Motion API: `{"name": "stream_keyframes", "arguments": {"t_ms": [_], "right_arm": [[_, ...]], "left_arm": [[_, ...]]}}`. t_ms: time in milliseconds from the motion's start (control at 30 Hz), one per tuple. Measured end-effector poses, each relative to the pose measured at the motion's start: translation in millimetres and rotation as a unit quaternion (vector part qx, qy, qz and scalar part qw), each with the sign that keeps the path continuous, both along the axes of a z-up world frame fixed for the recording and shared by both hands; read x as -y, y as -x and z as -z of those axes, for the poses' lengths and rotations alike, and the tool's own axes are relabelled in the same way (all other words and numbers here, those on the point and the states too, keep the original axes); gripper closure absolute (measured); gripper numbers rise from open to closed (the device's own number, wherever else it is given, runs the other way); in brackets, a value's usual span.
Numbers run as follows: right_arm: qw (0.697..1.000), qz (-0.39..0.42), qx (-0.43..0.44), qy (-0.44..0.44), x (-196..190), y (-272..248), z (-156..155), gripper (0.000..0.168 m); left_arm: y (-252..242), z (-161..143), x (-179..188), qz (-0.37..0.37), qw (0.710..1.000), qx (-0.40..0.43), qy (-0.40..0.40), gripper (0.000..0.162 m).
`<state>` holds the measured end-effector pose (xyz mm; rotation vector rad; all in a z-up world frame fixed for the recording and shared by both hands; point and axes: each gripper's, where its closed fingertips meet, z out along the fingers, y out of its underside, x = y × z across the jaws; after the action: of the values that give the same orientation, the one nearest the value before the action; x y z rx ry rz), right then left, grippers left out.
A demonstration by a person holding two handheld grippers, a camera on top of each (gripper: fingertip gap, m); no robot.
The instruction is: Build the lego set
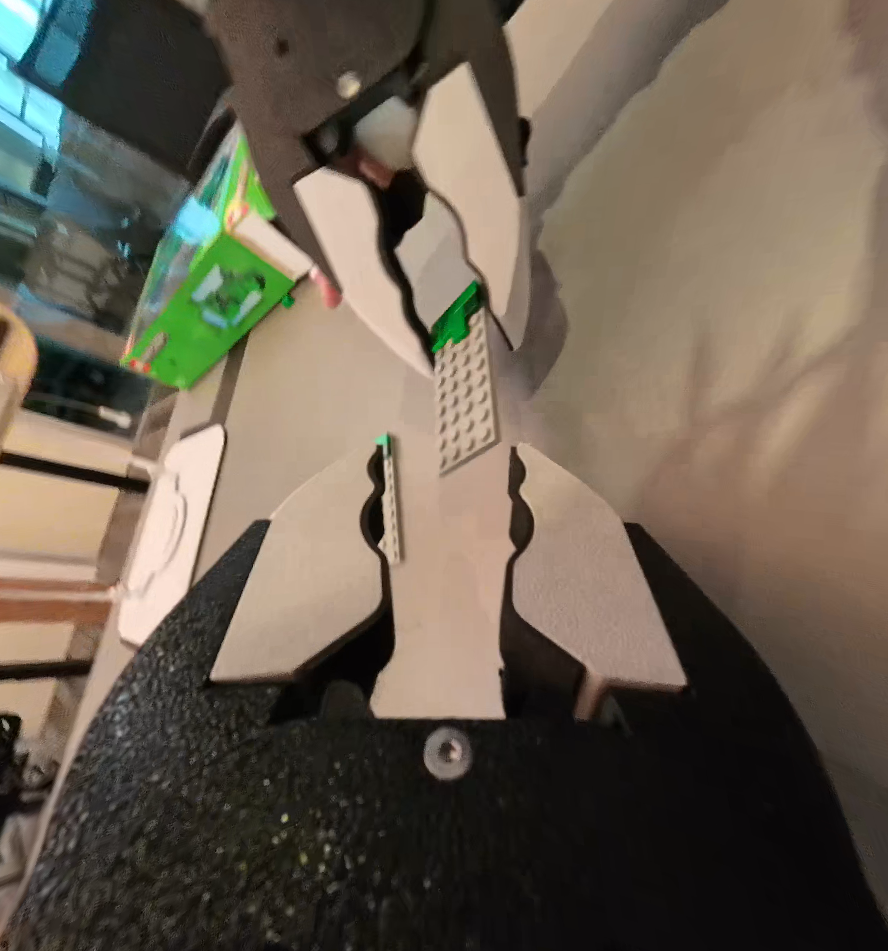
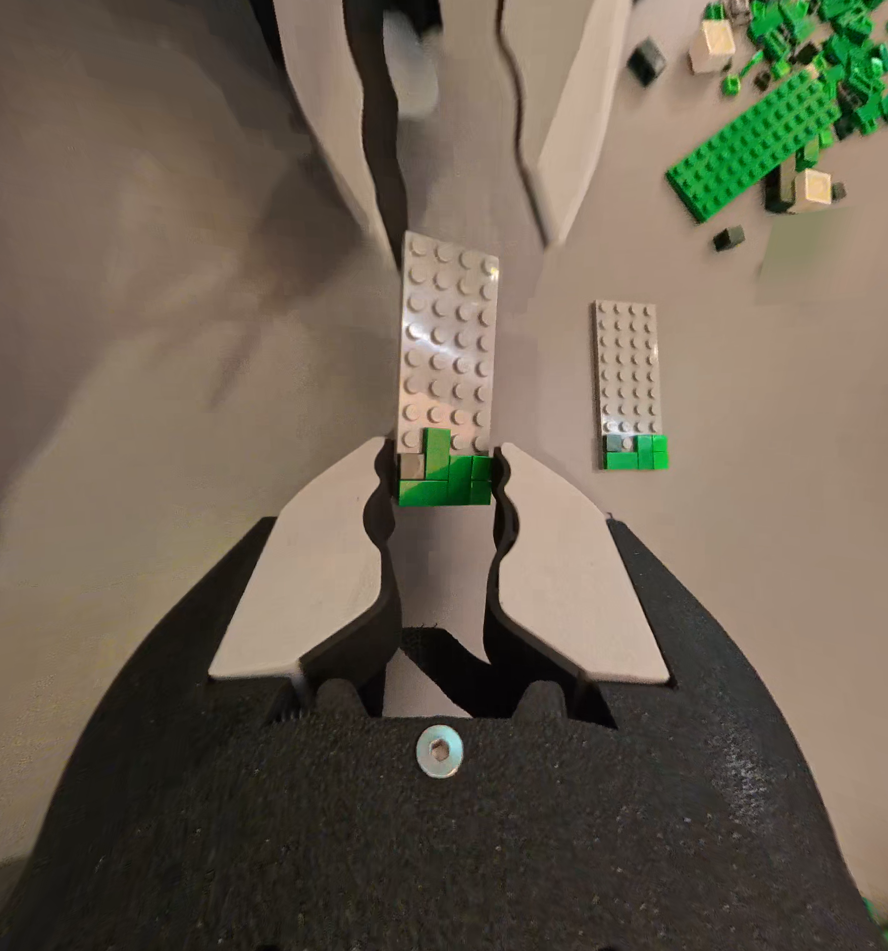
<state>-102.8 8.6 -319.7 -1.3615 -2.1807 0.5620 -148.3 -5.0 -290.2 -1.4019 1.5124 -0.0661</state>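
My right gripper (image 2: 444, 453) is shut on the near end of a grey studded plate (image 2: 447, 334), gripping its sides where green tiles (image 2: 447, 481) cover it. The plate looks raised off the grey table. My left gripper (image 1: 444, 463) is open and empty, its fingertips just short of the plate's free end (image 1: 465, 406). The right gripper (image 1: 465, 345) shows opposite it in the left wrist view, and the left gripper (image 2: 467, 242) shows open beyond the plate in the right wrist view. A second grey plate (image 2: 629, 370) with green tiles at its near end lies flat to the right.
A pile of loose green bricks (image 2: 833, 46) and a long green plate (image 2: 755, 144) lie at the far right. A green set box (image 1: 210, 293) stands near the table edge, with a white flat object (image 1: 164, 530) beside that edge. The second plate (image 1: 393, 509) lies by my left finger.
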Motion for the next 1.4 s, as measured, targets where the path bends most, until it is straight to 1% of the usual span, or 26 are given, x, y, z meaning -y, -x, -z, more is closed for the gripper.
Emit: {"name": "stream_keyframes", "arguments": {"t_ms": [133,233,333,400,500,600,700,833,933,1000,1100,1167,1233,1267,1333,1400], "right_arm": [[0.999,0.005,0.008,-0.039,-7.0,6.7,10.2,0.134],[0.997,0.007,0.017,-0.070,-15.2,12.7,14.2,0.133],[0.995,0.004,0.036,-0.093,-20.7,16.3,19.5,0.133],[0.995,0.003,0.036,-0.096,-21.5,19.4,18.4,0.134],[0.993,0.002,0.047,-0.106,-23.3,20.4,19.2,0.134],[0.994,-0.001,0.056,-0.095,-20.8,20.4,19.8,0.134],[0.996,0.000,0.065,-0.065,-18.1,19.6,20.9,0.133],[0.997,0.007,0.075,-0.013,-11.8,18.2,21.6,0.114],[0.997,0.021,0.069,0.014,-8.2,13.1,14.8,0.106],[0.998,0.043,0.028,0.036,-8.2,11.5,0.5,0.107],[0.988,0.102,-0.094,0.065,-19.0,16.1,-28.8,0.108],[0.965,0.156,-0.205,0.056,-35.9,21.9,-48.0,0.111],[0.933,0.209,-0.292,0.023,-54.5,23.8,-60.0,0.115],[0.920,0.225,-0.320,0.002,-61.1,24.6,-63.2,0.116],[0.899,0.241,-0.365,-0.028,-69.0,28.0,-68.9,0.120],[0.875,0.253,-0.410,-0.037,-74.9,31.1,-76.0,0.122]], "left_arm": [[32.9,0.5,-8.4,-0.093,0.994,0.033,0.038,0.116],[55.7,1.5,-17.2,-0.172,0.980,0.060,0.079,0.111],[66.9,0.1,-18.8,-0.212,0.964,0.103,0.121,0.105],[72.5,0.0,-18.4,-0.227,0.957,0.118,0.135,0.103],[82.6,-2.0,-19.4,-0.250,0.952,0.123,0.128,0.103],[87.6,-6.0,-18.9,-0.259,0.947,0.138,0.128,0.104],[91.6,-9.7,-18.8,-0.264,0.943,0.156,0.131,0.104],[96.8,-12.1,-18.0,-0.269,0.939,0.172,0.132,0.104],[108.1,-11.4,-16.2,-0.286,0.933,0.175,0.133,0.102],[124.4,-12.5,-14.1,-0.313,0.923,0.182,0.132,0.102],[157.8,-16.5,-10.6,-0.367,0.890,0.229,0.147,0.102],[182.7,-16.1,-8.7,-0.406,0.861,0.259,0.164,0.101],[207.8,-11.6,-9.4,-0.448,0.835,0.265,0.177,0.103],[219.7,-6.9,-10.2,-0.468,0.827,0.252,0.184,0.107],[242.7,3.0,-13.1,-0.505,0.814,0.208,0.200,0.110],[257.0,8.8,-18.7,-0.512,0.812,0.173,0.221,0.114]]}}
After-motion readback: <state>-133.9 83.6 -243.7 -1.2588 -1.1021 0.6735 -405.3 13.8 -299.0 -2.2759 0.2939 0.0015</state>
